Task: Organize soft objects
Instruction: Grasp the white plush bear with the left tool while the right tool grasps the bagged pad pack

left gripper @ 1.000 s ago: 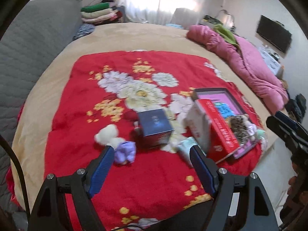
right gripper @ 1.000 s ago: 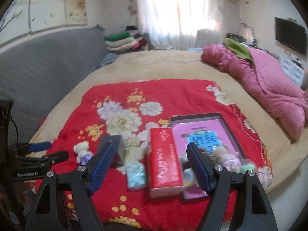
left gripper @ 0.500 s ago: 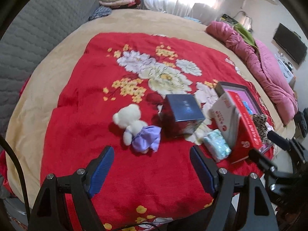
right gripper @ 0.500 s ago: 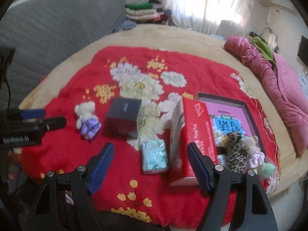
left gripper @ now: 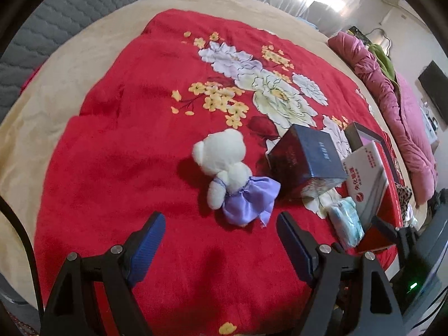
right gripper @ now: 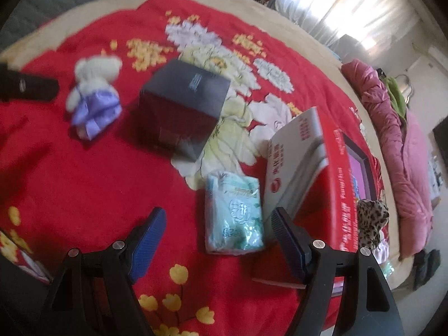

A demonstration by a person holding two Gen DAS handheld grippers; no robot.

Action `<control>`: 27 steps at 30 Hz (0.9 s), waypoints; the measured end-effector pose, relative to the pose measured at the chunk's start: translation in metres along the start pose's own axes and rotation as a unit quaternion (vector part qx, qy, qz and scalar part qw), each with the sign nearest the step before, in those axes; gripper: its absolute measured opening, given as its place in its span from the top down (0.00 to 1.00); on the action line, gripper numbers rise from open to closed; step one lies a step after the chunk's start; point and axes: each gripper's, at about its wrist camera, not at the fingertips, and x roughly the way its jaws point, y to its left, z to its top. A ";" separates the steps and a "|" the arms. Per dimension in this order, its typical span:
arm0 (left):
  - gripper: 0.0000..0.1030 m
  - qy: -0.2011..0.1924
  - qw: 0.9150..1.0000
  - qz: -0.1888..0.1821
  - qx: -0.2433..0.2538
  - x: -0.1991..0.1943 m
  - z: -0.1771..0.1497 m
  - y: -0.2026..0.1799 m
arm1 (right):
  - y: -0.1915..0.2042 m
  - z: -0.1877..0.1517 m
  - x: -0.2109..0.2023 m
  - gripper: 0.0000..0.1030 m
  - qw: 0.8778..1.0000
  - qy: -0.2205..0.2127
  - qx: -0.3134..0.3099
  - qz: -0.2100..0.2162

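white plush bear (left gripper: 224, 165), purple dress, lying on red blanket (left gripper: 126, 154); tissue pack (right gripper: 235, 212) flat nearby.

Your right wrist view is smeared: the white bear (right gripper: 93, 89) and the dark box (right gripper: 182, 106) have soft outlines, and the box's print cannot be read. The red carton (right gripper: 333, 184) hides most of the tray (right gripper: 361, 154) behind it. In your left view, the tissue pack (left gripper: 347, 224) is partly covered by the carton, and the leopard toy (left gripper: 404, 196) shows only a sliver.
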 end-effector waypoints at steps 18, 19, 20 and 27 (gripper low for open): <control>0.21 0.041 0.997 -0.013 -0.059 0.079 0.035 0.003 | 0.006 0.006 0.050 0.52 0.995 0.024 -0.044 -0.091; 0.21 0.040 0.997 -0.010 -0.061 0.080 0.036 0.004 | 0.005 0.007 0.050 0.54 0.995 0.025 -0.043 -0.089; 0.21 0.040 0.997 -0.007 -0.062 0.083 0.037 0.003 | 0.005 0.007 0.049 0.57 0.995 0.021 -0.044 -0.091; 0.54 0.022 0.999 0.006 -0.046 0.082 0.039 -0.001 | -0.022 0.008 0.022 0.61 0.999 -0.021 0.024 -0.013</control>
